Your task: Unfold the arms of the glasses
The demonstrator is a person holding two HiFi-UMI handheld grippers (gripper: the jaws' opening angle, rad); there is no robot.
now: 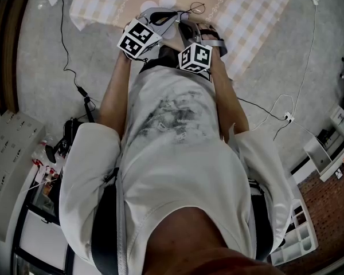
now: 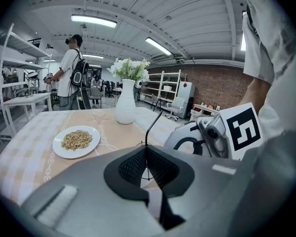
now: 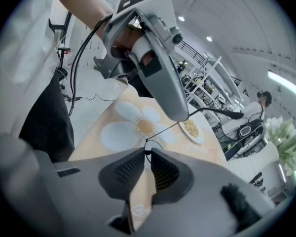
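Beige cloth-covered counter (image 2: 34, 132) beneath everything; white ceramic vase (image 2: 125, 105) of white flowers at its middle, round white plate (image 2: 93, 135) of grain nearby, both well apart from the tools. Left tool (image 2: 147, 157) clenched on thin black wire-frame glasses (image 2: 154, 120), held above the counter; right tool (image 3: 148, 154) pinching the same frame, left tool's grey body crossing before one outstretched arm
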